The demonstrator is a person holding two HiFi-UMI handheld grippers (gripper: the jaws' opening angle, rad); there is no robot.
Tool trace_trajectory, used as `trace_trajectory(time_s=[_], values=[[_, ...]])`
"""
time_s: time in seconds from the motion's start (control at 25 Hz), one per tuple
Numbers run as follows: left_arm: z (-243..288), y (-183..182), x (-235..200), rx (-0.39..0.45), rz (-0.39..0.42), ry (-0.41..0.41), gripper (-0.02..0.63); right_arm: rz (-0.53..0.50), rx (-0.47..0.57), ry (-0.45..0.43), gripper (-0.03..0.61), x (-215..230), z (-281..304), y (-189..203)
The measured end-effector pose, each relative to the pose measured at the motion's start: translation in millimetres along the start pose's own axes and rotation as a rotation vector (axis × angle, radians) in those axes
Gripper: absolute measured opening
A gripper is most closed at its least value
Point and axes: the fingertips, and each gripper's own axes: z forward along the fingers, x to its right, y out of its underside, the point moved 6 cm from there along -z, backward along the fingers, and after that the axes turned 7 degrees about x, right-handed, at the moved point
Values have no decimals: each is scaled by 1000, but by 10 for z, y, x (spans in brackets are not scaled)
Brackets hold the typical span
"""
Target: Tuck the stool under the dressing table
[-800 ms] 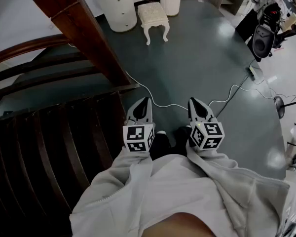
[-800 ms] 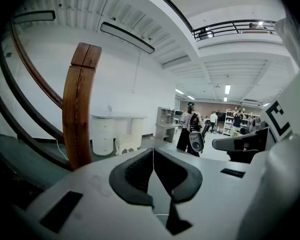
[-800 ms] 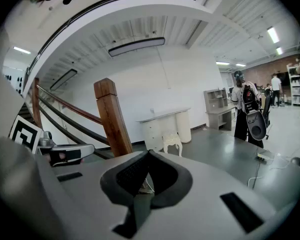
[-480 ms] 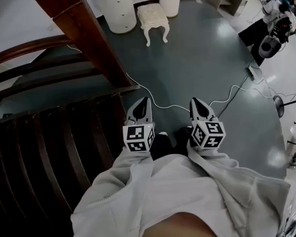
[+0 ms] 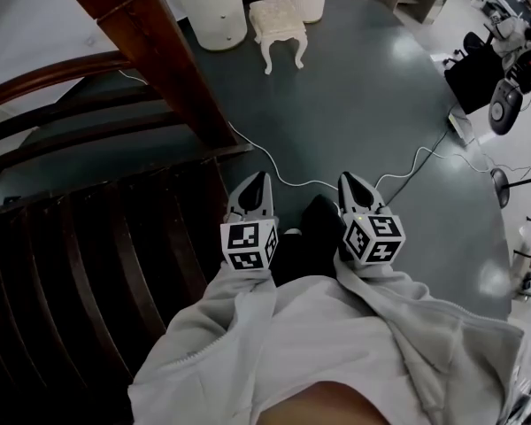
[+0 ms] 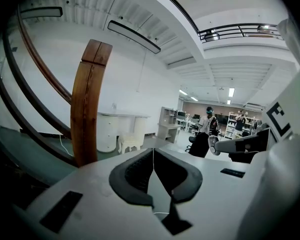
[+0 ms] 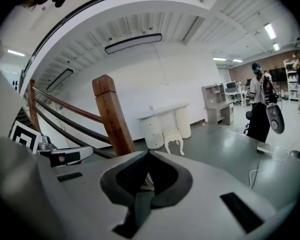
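Observation:
A small white stool with carved legs stands on the grey floor at the top of the head view, beside the white dressing table. The right gripper view shows the stool in front of the dressing table, far ahead. In the left gripper view the stool is a small shape past the wooden post. Both grippers are held close to the person's body, far from the stool. My left gripper is shut and empty. My right gripper is shut and empty too.
A brown wooden newel post and dark stair rails fill the left. A white cable runs across the floor ahead of the grippers. Office chairs and equipment stand at the far right. A person stands in the distance.
The view has shifted forward a little. A dark shoe has come forward between the two grippers. Both grippers keep their places and stay shut.

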Motion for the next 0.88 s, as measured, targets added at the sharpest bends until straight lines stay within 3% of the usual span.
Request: trace_trajectory(time_s=[0.6, 0.88], values=[[557, -45, -394, -45, -5, -75, 16, -5, -21, 7, 49, 286, 695, -156], [1186, -246, -443, -46, 3, -36, 15, -16, -29, -5, 49, 511, 1278, -466]])
